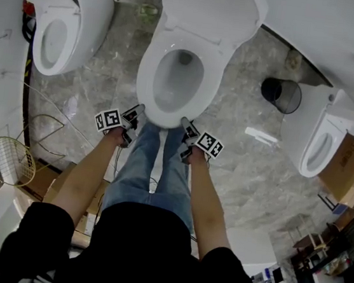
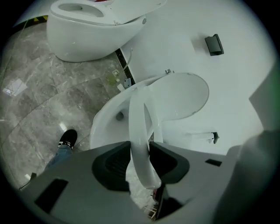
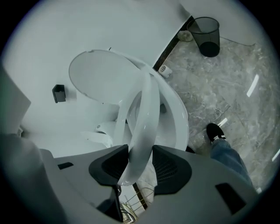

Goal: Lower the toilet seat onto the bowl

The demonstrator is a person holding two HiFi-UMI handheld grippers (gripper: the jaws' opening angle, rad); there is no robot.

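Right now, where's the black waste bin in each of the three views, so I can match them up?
Head view: the black waste bin stands on the floor at the right, above the middle.
Left gripper view: not in it.
Right gripper view: the bin is at the top right, on the floor near the wall's base.
Shared landmark: the raised toilet lid.

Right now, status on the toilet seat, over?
Both shut on toilet seat front edge: left gripper, right gripper. Seat tilted above bowl, not down; lid up. Nothing visible between seat and bowl.
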